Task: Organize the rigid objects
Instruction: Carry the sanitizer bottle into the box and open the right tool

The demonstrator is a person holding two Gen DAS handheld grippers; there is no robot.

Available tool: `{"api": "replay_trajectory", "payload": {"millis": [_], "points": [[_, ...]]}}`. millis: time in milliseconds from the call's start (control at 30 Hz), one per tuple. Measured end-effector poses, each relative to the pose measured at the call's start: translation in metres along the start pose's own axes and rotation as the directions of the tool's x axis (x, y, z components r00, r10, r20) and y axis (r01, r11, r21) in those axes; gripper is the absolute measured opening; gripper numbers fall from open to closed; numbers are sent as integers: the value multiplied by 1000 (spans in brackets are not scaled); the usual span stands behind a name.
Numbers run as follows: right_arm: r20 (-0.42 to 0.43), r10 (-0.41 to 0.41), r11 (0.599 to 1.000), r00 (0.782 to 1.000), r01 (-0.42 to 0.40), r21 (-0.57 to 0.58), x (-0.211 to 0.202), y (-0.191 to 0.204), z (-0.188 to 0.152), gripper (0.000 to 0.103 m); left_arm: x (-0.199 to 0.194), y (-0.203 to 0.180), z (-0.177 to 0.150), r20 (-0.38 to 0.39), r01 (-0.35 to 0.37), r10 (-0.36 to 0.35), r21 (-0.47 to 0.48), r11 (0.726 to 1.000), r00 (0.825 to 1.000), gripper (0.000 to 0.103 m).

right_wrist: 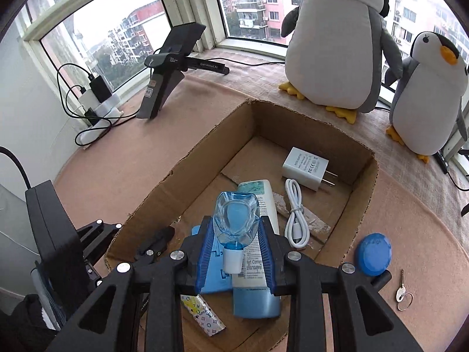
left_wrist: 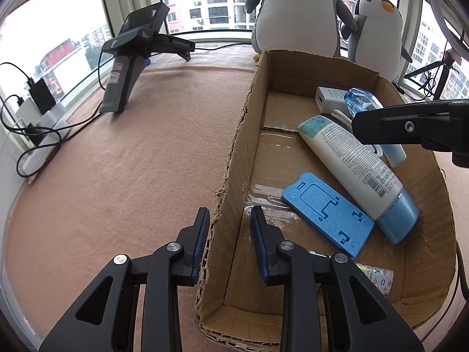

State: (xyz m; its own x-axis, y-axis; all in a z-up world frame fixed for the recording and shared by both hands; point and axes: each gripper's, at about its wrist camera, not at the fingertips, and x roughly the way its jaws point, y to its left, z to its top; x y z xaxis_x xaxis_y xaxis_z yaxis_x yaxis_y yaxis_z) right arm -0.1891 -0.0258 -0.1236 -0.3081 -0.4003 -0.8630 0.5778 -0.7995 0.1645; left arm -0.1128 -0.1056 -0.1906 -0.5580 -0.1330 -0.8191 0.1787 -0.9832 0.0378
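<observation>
Clamping the clear blue bottle [right_wrist: 236,220] in the right tongs [right_wrist: 236,252], hovering over the cardboard box [right_wrist: 176,170] for dropping in; straddling the box's near wall with the left tongs [left_wrist: 230,243] parted, steadying it; beyond, tube [right_wrist: 258,234], charger [right_wrist: 304,168] lying inside

A cardboard box [left_wrist: 234,158] sits on a tan cloth. The left gripper [left_wrist: 230,226] straddles the box's left wall, fingers parted, one on each side. Inside the box lie a blue phone stand [left_wrist: 326,212], a white lotion tube [left_wrist: 351,164] and a white charger [left_wrist: 329,96]. Two plush penguins [left_wrist: 296,11] stand behind the box.
</observation>
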Motion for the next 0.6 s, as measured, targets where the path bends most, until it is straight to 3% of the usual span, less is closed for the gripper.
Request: {"api": "replay_trajectory", "payload": {"millis": [400,433,500,567,600], "points": [[-23,28,1000,999,-28,1,16,3,6,28,0,0,0,2,-2,2,-1,1000,1000,27],[-18,26,1000,999,-26,0,16,3,6,31,0,0,0,2,-3,3,0,1000,1000,27],[-8,25,1000,1000,-25,6,14,3,8,58,0,0,0,2,-3,3,-1,1000,1000,27],[14,17,1000,1000,-18,20,9,0,8,70,0,0,0,3,-4,4,-1,1000,1000,27],[21,13,1000,1000,-14,28,8,-2,9,70,0,0,0,2,-3,3,0,1000,1000,27]]}}
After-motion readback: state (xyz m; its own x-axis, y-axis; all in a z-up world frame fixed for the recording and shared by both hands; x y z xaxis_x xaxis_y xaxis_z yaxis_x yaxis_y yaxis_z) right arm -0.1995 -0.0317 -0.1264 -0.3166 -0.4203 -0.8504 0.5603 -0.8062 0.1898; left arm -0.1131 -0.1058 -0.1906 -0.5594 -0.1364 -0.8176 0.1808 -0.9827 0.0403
